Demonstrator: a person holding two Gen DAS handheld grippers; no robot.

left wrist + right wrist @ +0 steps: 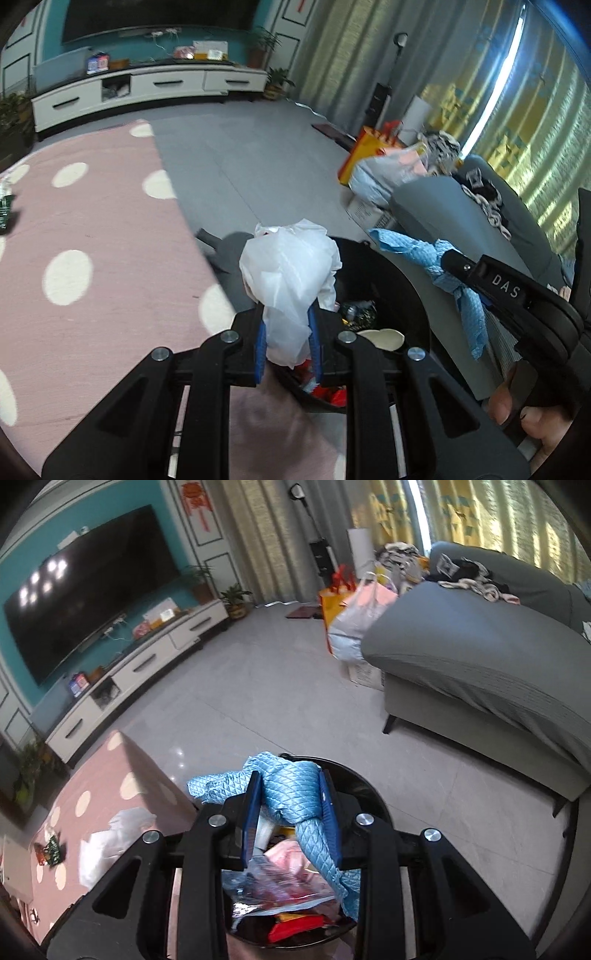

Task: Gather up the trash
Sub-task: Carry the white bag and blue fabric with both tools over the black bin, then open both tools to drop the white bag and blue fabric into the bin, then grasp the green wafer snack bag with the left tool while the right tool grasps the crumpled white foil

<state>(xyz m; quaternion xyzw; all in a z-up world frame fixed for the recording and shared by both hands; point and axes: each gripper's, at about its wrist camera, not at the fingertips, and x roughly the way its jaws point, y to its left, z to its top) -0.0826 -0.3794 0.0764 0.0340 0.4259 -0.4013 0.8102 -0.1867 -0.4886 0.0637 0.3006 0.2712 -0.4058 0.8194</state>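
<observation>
Left gripper (286, 332): fingers nearly closed, blue pads pinching a crumpled white plastic bag (291, 273) — the bag bulges up above the fingertips.
White bag position: right over the near rim of the black trash bin (406, 273), at the edge of the pink dotted rug (92, 229).
Right gripper (291, 805): jaws narrowed on a blue quilted cloth (291, 786) — one end sticks out left, the other hangs down past the right finger.
Blue cloth position: held above the open bin (369, 794), with the wrappers (291, 893) piled inside directly below it.
Bin contents: red, clear and dark wrappers, plus a pale disc-shaped piece (382, 338) against the inner wall.
Loose on the rug: a green snack packet (51, 851), well apart from the bin.
Surroundings: grey sofa (480, 653) to the right of the bin, TV stand (147, 88) across the tiled floor.
</observation>
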